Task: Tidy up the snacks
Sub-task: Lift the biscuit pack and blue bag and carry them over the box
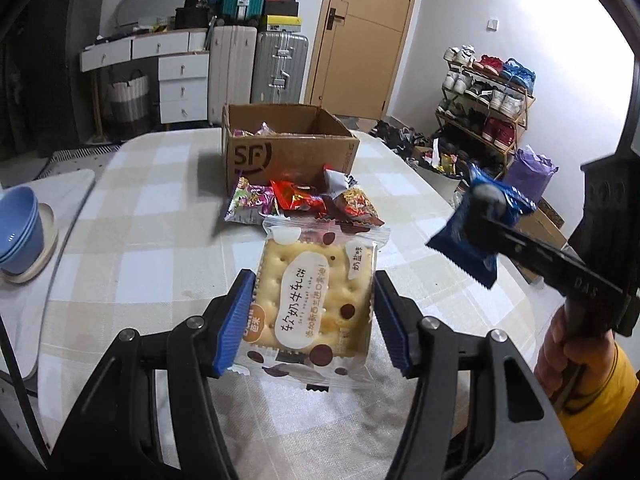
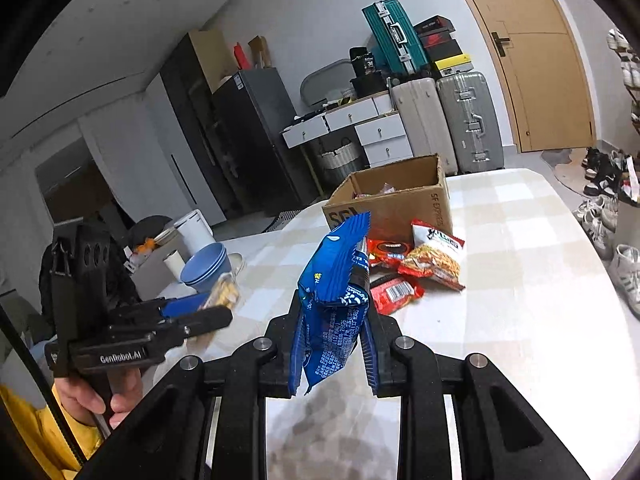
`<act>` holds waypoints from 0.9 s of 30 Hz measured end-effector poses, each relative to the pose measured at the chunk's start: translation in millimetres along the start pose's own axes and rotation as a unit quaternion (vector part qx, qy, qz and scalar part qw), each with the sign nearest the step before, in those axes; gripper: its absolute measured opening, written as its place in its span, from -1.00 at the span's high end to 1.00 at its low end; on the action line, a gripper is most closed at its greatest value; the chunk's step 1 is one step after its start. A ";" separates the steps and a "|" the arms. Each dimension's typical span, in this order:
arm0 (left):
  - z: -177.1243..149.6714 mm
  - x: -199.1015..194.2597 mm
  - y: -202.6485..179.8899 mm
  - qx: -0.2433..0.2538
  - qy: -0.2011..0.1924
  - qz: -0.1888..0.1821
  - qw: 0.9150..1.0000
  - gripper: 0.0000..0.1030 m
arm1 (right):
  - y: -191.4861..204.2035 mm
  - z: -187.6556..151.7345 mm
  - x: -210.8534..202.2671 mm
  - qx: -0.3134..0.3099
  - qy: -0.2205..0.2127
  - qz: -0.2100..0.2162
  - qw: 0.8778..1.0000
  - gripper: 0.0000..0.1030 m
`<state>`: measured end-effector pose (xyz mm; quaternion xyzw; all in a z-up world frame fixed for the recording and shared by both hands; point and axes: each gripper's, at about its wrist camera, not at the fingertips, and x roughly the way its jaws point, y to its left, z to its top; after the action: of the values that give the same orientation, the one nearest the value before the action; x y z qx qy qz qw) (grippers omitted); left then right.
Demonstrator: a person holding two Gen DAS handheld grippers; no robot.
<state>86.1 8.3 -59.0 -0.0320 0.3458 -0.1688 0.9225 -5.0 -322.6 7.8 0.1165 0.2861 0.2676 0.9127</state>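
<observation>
1. Hidden in part: contents of the cardboard box (image 1: pixel 288 148), with only a few wrapper tips showing above its rim; near edge of the cracker packet (image 1: pixel 316 300) cut off behind the left gripper (image 1: pixel 314 316); lower end of the blue snack packet (image 2: pixel 334 304) tucked between the blue pads of the right gripper (image 2: pixel 332 344).
2. Hard to read: small print on the blue snack packet; in the left wrist view, that packet blurred around the gripper tip.
3. Cracker packet clamped at its two side edges by the left gripper, held above the checked worktop (image 1: pixel 152 208), printed face up, long axis running away from the camera toward the box.
4. Blue snack packet pinched by the right gripper, jaws fully together on the foil, packet standing nearly upright, crimped top leaning slightly right, clear of the worktop.
5. Lying loose just in front of the box: purple packet (image 1: pixel 250 200), red packets (image 1: pixel 298 198), noodle-snack packet (image 2: pixel 434 256).
6. At the worktop's left edge: stacked blue bowls (image 1: pixel 18 232).
7. Beyond the worktop: suitcases (image 1: pixel 280 68), white drawers, wooden door, crowded shoe rack (image 1: pixel 484 96).
8. Hand in a yellow sleeve (image 1: pixel 576 356) gripping the right gripper's handle.
</observation>
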 end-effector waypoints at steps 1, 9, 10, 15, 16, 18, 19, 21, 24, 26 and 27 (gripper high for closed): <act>-0.4 -3.0 -0.4 -0.001 -0.002 0.001 1.000 -0.09 | 1.2 -2.9 -2.0 -0.003 0.000 -0.004 1.000 0.53; -7.3 -18.4 -3.0 0.001 -0.002 -0.009 1.000 -0.09 | 9.8 -18.0 -0.3 -0.010 0.015 -0.005 1.000 0.53; -7.9 -19.8 -2.7 0.001 -0.002 -0.010 1.000 -0.09 | 8.9 -18.1 0.3 -0.011 0.015 -0.005 1.000 0.53; -6.7 -19.2 1.1 -0.006 -0.004 -0.010 1.000 -0.09 | 5.0 -19.1 4.5 -0.008 0.017 -0.008 1.000 0.53; -6.5 -19.1 2.3 -0.007 -0.004 -0.010 1.000 -0.09 | 2.9 -16.4 7.5 -0.007 0.018 -0.007 1.000 0.53; -4.6 -16.5 4.8 -0.010 -0.002 -0.012 1.000 -0.09 | 2.0 -15.1 10.1 -0.006 0.018 -0.006 1.000 0.53; -3.2 -15.6 6.7 -0.012 -0.001 -0.013 1.000 -0.09 | 1.4 -13.4 11.7 -0.007 0.018 -0.005 1.000 0.53; 2.2 -11.7 8.5 -0.011 0.000 -0.013 1.000 -0.09 | 1.4 -9.6 13.9 -0.011 0.018 -0.005 1.000 0.53; 10.3 -7.2 12.8 -0.013 -0.002 -0.014 1.000 -0.09 | -0.7 3.3 19.2 -0.019 0.013 -0.002 1.000 0.53; 21.5 -4.0 18.9 -0.017 -0.005 -0.018 1.000 -0.09 | -1.5 11.9 22.9 -0.024 0.009 0.001 1.000 0.53; 27.9 -1.6 21.6 -0.018 -0.006 -0.020 1.000 -0.09 | -1.9 18.8 26.3 -0.025 0.008 0.005 1.000 0.53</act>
<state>109.3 27.6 -40.6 -0.0570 0.3426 -0.1811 0.9201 25.0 -310.7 10.3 0.0928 0.2857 0.2800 0.9118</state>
